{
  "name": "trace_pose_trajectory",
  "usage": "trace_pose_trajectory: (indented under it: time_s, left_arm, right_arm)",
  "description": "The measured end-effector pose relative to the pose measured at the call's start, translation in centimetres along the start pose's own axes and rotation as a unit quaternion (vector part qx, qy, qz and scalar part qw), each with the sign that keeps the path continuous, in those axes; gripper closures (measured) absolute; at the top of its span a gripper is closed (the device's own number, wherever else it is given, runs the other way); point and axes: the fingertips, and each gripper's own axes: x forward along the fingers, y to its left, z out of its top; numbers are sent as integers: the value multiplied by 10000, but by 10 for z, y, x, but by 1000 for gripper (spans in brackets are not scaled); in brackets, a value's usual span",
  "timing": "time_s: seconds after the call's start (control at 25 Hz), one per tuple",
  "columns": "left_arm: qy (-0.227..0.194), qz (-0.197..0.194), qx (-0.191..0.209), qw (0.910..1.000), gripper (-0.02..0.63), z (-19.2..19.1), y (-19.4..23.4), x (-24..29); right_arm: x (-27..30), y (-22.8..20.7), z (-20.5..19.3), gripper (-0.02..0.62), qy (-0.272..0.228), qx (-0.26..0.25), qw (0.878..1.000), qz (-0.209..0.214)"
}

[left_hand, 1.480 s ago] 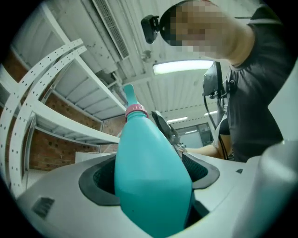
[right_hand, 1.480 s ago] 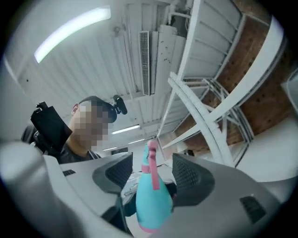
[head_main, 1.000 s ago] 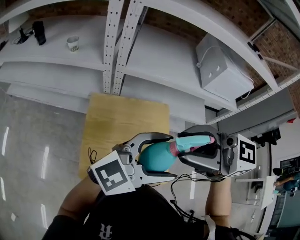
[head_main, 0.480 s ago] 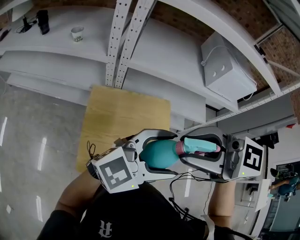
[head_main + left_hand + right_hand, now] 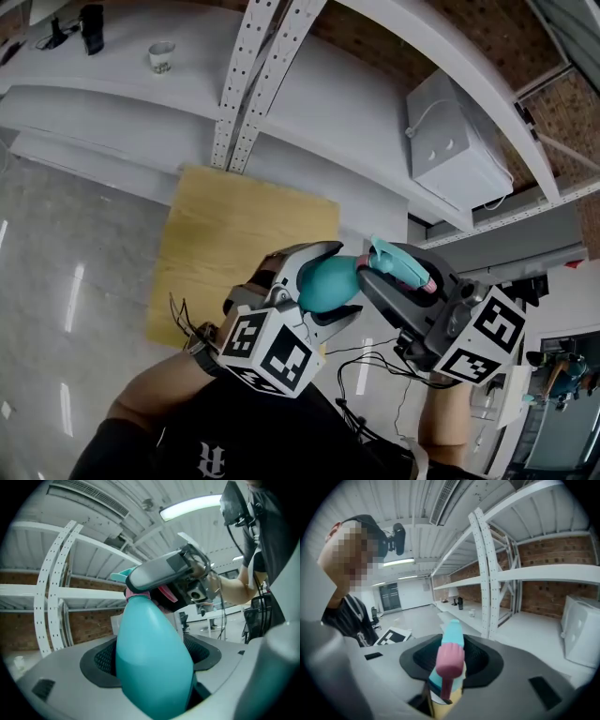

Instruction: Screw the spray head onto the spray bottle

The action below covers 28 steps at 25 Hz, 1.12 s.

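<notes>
A teal spray bottle point(image 5: 323, 284) lies between the fingers of my left gripper point(image 5: 339, 281), which is shut on its body. In the left gripper view the bottle point(image 5: 152, 667) fills the jaws, neck pointing away. My right gripper point(image 5: 375, 267) is shut on the teal spray head point(image 5: 398, 263) with its pink trigger; its jaws have just been closing with the head between them. The spray head point(image 5: 451, 660) stands between the right pads. The head meets the bottle's neck point(image 5: 131, 595); I cannot tell whether the threads are engaged.
Below the grippers lies a yellow wooden board point(image 5: 239, 244) on a glossy grey floor. White perforated rack uprights point(image 5: 248, 84) and shelves run behind it. A white box point(image 5: 455, 141) sits on a shelf at right, a paper cup point(image 5: 162, 56) at far left. Cables hang near my body.
Both grippers have turned, so their marker cubes now sit lower and nearer the camera. Bottle and spray head have tilted up the picture and stay pressed together.
</notes>
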Motion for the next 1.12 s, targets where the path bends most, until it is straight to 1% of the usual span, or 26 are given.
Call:
trace_pose_trajectory:
  time_s: [0.08, 0.12, 0.2, 0.28, 0.36, 0.48, 0.56, 0.64, 0.76, 0.88, 0.96, 1.04, 1.12]
  left_arm:
    - [283, 395, 63, 9988, 212, -10, 10, 6]
    - [377, 520, 88, 9979, 212, -14, 13, 8]
    - [379, 544, -43, 9978, 212, -18, 17, 12]
    - [265, 432, -282, 9983, 212, -18, 19, 13]
    - [162, 368, -460, 9981, 212, -16, 21, 13]
    - [66, 369, -510, 9980, 212, -14, 23, 11]
    - [10, 335, -423, 9985, 212, -11, 20, 11]
    - [-40, 306, -248, 9992, 212, -9, 14, 11]
    - [-68, 279, 16, 9996, 212, -8, 9, 9]
    - [-90, 284, 254, 9992, 212, -7, 5, 6]
    - [-52, 302, 393, 9988, 212, -7, 3, 5]
    - [45, 349, 482, 9982, 212, -9, 2, 6]
    - [203, 487, 566, 9970, 212, -13, 5, 7]
  right_arm:
    - [6, -12, -3, 463, -21, 311, 9983, -483]
    - [8, -17, -4, 462, -40, 441, 9968, -669]
    - [11, -21, -5, 462, -108, 608, 9940, -899]
    - [9, -19, -3, 462, -200, 685, 9925, -993]
    - [5, -15, -1, 460, -260, 722, 9920, -1002]
    - [-1, -12, 0, 460, -270, 679, 9922, -1009]
    - [-3, -14, -1, 462, -244, 580, 9925, -1045]
    - [-3, -15, -2, 465, -128, 491, 9942, -949]
    - [-5, -11, -5, 468, 211, 395, 9974, -557]
    - [-7, -7, -7, 468, 510, 554, 9971, -54]
    - [-8, -7, -9, 468, 669, 700, 9951, 196]
    - [-8, -7, -11, 468, 821, 763, 9934, 259]
    - [-6, -10, -13, 468, 981, 788, 9919, 186]
